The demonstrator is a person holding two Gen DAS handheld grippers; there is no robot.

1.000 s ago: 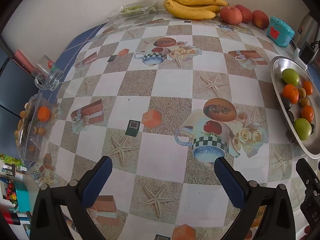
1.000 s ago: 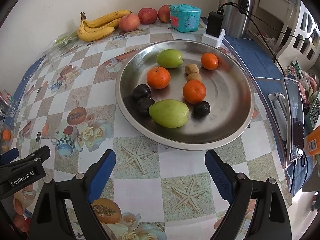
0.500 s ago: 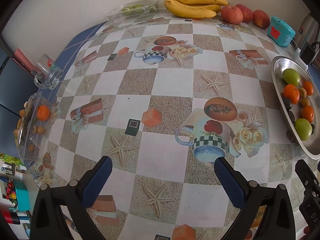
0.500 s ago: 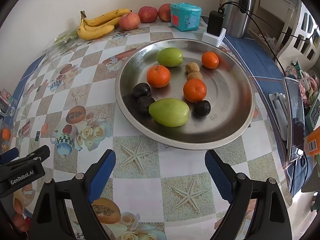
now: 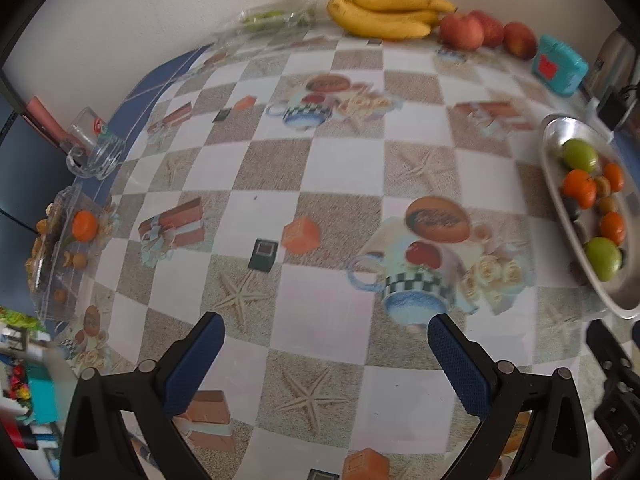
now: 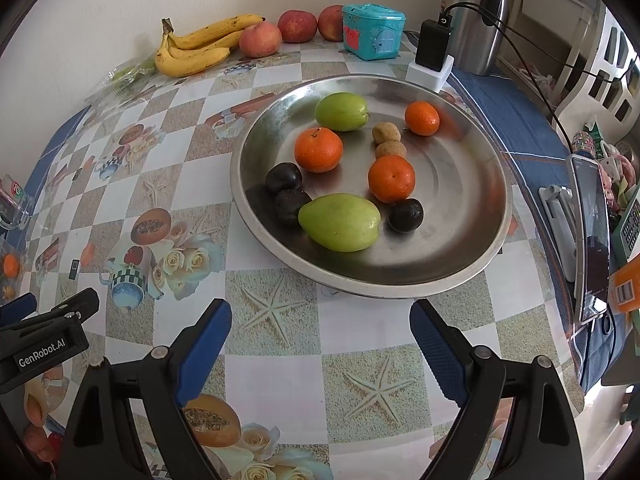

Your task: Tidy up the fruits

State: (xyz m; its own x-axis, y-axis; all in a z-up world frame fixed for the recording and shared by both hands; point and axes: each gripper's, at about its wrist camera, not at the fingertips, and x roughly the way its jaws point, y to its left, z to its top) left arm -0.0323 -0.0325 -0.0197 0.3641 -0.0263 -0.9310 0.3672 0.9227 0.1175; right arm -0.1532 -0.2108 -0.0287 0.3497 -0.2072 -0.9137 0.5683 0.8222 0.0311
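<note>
A round steel tray [image 6: 472, 264] [image 5: 550, 136] holds two green fruits [image 6: 340, 222], three oranges [image 6: 319, 149], three dark plums [image 6: 283, 177] and two small brown fruits [image 6: 386, 133]. Bananas [image 6: 192, 50] [image 5: 384, 14] and three apples [image 6: 260, 39] [image 5: 460, 32] lie along the back wall. My right gripper [image 6: 320, 316] hangs open just in front of the tray, nothing between its fingers. My left gripper [image 5: 326, 330] is open over bare tablecloth, left of the tray. A clear plastic box [image 5: 60, 240] at the table's left edge holds an orange [image 5: 84, 225] and small fruits.
A teal toy house [image 6: 374, 36], a black charger on a white block [image 6: 432, 52] and a steel kettle [image 6: 478, 12] stand behind the tray. A phone on a stand [image 6: 592, 232] is at the right. A glass mug [image 5: 94, 148] and a plastic bag [image 5: 276, 18] sit on the left.
</note>
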